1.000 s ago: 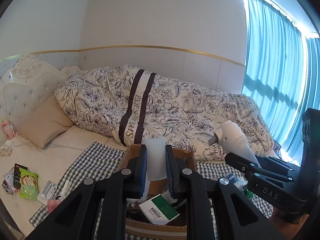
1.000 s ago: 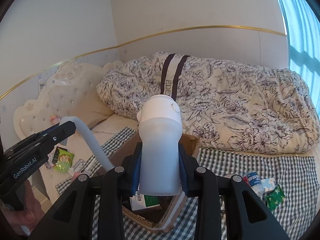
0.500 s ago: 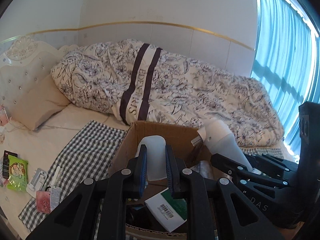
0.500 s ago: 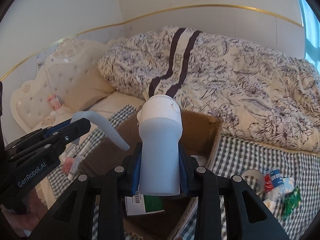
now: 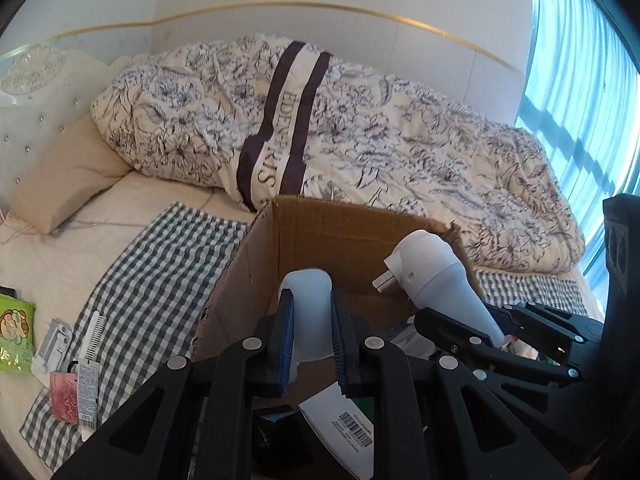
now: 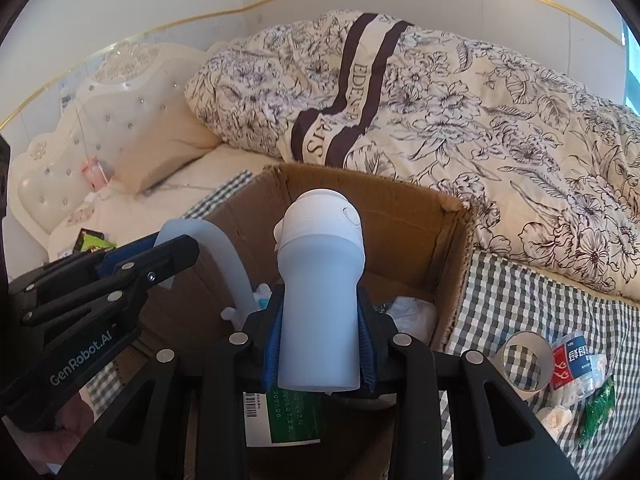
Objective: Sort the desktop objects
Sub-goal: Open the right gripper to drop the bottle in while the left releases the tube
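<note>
While clamped, bottle [image 6: 320, 300] fills right claw [image 6: 320, 344].

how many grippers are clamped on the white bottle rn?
2. The right gripper grips the white bottle around its body; the left gripper pinches its translucent strap. Both hold it over the cardboard box.

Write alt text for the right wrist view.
The right gripper clamps a pale bottle with a white cap over an open cardboard box on a bed. The left gripper holds the bottle's curved strap. On the checked cloth to the right lie a tape roll and wrappers.
</note>
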Motion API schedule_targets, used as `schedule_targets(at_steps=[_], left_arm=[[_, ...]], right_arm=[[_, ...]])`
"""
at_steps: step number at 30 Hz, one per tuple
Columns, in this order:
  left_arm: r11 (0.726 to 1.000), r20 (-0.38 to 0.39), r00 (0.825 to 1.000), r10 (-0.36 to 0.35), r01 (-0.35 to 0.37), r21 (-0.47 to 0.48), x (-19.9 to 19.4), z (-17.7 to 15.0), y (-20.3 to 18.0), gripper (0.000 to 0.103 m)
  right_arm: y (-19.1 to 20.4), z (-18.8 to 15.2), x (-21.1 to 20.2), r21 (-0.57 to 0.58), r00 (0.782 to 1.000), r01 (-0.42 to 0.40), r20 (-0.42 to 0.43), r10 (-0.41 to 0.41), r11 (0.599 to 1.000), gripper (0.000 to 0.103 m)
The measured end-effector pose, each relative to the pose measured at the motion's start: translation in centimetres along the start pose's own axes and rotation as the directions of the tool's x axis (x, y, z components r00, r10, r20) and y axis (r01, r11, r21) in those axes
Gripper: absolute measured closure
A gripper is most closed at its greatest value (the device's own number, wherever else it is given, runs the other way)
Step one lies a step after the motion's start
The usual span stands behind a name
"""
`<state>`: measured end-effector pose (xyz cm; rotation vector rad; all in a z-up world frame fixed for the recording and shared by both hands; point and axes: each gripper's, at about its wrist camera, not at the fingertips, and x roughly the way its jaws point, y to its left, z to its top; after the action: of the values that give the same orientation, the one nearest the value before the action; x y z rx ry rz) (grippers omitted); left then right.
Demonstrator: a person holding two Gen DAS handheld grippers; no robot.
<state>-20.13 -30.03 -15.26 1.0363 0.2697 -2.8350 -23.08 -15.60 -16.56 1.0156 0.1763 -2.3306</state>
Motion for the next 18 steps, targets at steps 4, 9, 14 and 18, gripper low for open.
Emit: schedule_targets(at_steps=[4, 9, 14, 18], left_arm=[[1.0, -0.046, 0.999, -0.001, 0.001, 0.003, 1.5, -0.1, 0.1, 0.086], [1.0, -0.072, 0.997, 0.005, -0.005, 0.003, 2.2, -0.5, -0.1, 0.085], [1.0, -0.066, 0.998, 0.011, -0.011, -0.001, 1.5, -0.3, -0.4, 0.082], [1.0, -0.049, 0.999, 0.017, -0.016, 0.001, 0.4, 0.3, -0.7, 0.081]], right_arm=[[0.0, -0.2, 0.9, -0.001, 1.0, 0.007, -0.029, -0.007, 1.0, 0.071], [-0.2, -0.2, 0.7, 0.0, 1.0, 0.018, -0.015, -0.018, 1.0, 0.071], [-0.2, -0.1, -0.2, 0.005, 1.0, 0.018, 0.004, -0.018, 1.0, 0.071], [-0.4, -0.3, -1.5, 0.011, 1.0, 0.02, 0.023, -0.02, 1.0, 0.071]])
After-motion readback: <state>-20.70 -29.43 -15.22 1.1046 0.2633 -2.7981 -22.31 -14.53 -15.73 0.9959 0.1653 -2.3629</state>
